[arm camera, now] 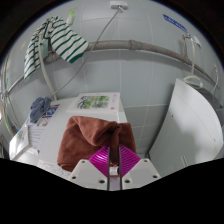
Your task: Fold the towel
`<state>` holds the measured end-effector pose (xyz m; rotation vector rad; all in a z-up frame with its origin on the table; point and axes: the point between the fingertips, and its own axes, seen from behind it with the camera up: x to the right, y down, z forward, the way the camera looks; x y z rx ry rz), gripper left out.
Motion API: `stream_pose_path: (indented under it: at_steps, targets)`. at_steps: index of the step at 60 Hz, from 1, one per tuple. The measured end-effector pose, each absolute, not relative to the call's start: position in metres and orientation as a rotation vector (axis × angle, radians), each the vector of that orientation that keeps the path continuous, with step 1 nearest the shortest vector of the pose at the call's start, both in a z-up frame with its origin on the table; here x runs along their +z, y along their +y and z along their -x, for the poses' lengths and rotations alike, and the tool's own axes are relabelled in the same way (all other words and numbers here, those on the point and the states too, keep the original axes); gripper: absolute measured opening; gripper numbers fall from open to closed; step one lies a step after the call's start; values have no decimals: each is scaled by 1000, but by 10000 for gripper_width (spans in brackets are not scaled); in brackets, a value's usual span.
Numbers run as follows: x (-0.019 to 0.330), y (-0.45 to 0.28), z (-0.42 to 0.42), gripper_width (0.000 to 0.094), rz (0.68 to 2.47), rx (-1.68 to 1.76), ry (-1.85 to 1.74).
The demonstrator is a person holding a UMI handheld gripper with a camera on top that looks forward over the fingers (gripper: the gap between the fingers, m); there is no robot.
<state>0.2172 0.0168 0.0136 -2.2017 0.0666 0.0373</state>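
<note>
A brown towel [88,138] lies bunched on a white tabletop [45,150], just ahead of my fingers. My gripper [113,166] is at the towel's near edge. A narrow strip of the brown cloth runs down between the two magenta pads [99,158], which stand close together and press on it from both sides. The rest of the towel spreads to the left and beyond the fingers. Its underside is hidden.
A white box with a green label [98,102] stands behind the towel. A blue cloth [42,108] lies at the table's far left. A green-and-white striped cloth [55,40] hangs on the tiled wall. A white panel [195,130] stands on the right.
</note>
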Motion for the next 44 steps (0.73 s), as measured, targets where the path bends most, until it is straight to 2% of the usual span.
stream_pose_path:
  at_steps: [7, 10, 12, 16, 32, 44]
  targets:
    - [32, 12, -222, 515, 2163, 14, 92]
    - [42, 5, -224, 761, 2148, 4, 96]
    - [46, 0, -224, 857, 2144, -10, 97]
    - [55, -12, -221, 823, 2135, -34, 93]
    - [92, -99, -186, 828, 2102, -105, 145]
    - [99, -161, -169, 841, 2125, -91, 221]
